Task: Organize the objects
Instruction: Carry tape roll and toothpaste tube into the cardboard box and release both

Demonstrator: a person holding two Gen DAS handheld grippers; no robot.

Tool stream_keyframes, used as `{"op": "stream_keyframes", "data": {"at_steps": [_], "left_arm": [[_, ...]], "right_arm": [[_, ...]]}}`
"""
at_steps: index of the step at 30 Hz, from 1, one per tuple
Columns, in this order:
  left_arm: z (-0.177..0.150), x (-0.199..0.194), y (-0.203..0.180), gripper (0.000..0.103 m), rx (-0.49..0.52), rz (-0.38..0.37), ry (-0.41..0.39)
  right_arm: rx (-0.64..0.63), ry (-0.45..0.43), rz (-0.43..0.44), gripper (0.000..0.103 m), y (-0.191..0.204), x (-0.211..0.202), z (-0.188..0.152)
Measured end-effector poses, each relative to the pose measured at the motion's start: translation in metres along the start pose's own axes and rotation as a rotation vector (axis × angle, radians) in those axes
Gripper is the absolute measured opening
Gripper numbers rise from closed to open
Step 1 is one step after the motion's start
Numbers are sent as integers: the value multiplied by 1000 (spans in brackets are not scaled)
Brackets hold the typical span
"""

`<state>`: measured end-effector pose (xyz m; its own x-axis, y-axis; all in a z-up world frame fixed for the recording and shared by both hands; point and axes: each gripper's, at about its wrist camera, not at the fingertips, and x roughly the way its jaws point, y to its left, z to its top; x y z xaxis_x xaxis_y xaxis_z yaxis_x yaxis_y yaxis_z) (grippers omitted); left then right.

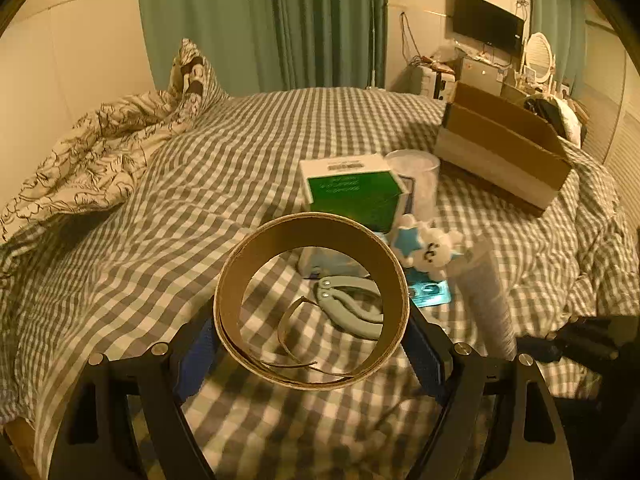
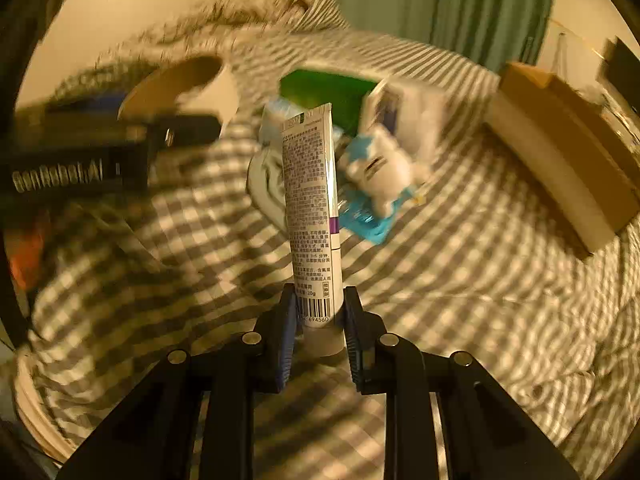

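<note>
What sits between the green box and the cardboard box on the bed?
A clear plastic cup stands between the green box and the cardboard box, clearest in the left wrist view.

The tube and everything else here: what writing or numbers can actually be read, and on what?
"20g": on the white tube, above its barcode.
"694560": under the barcode on the same tube, first digits hidden.
"GenRobot.AI", roughly: on the left hand-held gripper, blurred.
Tube's dense small print: too small to read.
Green box label: too blurred to read.

bed: checked cover (image 1: 256, 152) | rumpled patterned duvet (image 1: 92, 160) | green curtains (image 1: 260, 20) | wall TV (image 1: 488, 22) | mirror (image 1: 538, 58)
</note>
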<state>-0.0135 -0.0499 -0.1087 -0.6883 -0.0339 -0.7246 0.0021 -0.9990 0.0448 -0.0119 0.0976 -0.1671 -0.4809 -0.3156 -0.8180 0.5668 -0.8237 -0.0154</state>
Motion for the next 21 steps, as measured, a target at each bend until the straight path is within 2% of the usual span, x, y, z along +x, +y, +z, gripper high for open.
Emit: {"op": "stream_keyframes", "data": {"at_steps": [4,8,12,14,17,21], "left_arm": [[15,-22,-15,85,8,-44,-44],[50,-40,-39,85,18,-128,-121],[97,-47,-86,85,113,-149,-237],[118,-41,-107,85,155,-177,-265],[149,-24,-136,85,181,-224,-281],[183,13,-174,85,210,-285,-263]], "right_arm": [[12,-73,-28,22,-21,-44,10],[10,-154,-113,22,-56,-102,24],[18,-198,-215,22,-105,-150,47],[21,-208,-273,22,-132,-164,59],[59,-222,-294,22,-168,-174,72],[122,-218,-311,22,-217,-168,89]]}}
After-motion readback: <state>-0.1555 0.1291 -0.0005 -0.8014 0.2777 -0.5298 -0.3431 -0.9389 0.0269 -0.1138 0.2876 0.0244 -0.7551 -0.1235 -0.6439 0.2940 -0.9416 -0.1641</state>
